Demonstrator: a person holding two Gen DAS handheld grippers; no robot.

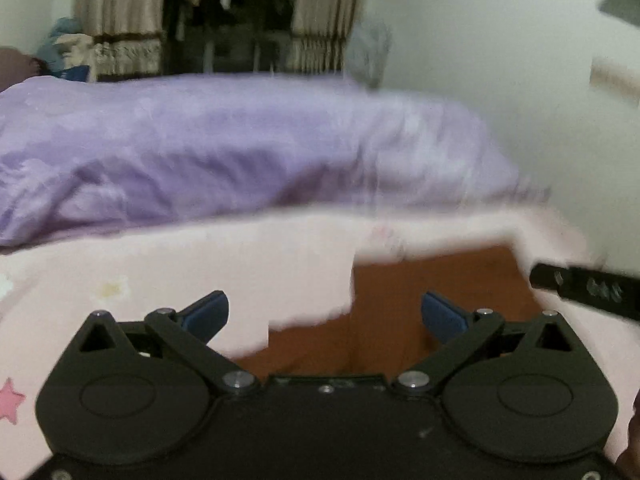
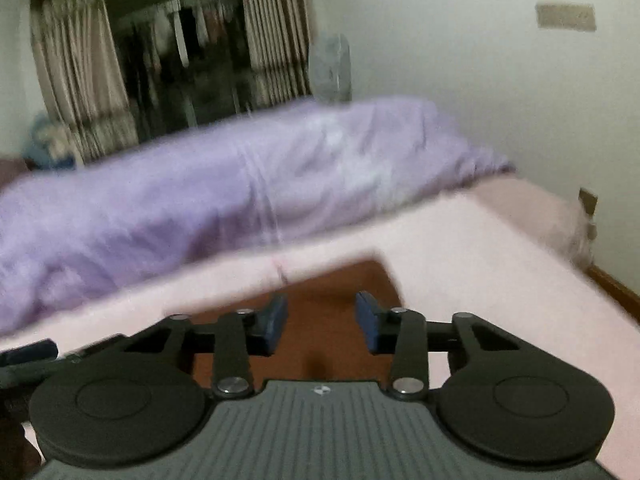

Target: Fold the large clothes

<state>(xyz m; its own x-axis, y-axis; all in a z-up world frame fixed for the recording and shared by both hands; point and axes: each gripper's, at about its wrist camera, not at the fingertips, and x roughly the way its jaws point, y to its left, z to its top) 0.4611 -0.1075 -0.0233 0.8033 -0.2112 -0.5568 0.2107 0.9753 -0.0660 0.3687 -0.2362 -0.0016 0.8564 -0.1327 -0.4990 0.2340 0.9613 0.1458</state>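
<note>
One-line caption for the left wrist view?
Left gripper open over a brown garment on a pink sheet, purple duvet behind.

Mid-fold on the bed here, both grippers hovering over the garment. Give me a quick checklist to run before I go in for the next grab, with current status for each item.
1. Left gripper jaws wide apart, nothing between them: ok.
2. Right gripper jaws partly open, nothing between the blue pads: ok.
3. Rust-brown cloth garment lying on the pale pink bedsheet, below both grippers: ok.
4. Garment edges square and flat: cannot tell, the pictures are blurred.
5. Bulky purple duvet apart from the garment, a strip of sheet between them: ok.
6. Grippers apart from each other: ok, the right one's black finger sits at the left view's edge.
</note>
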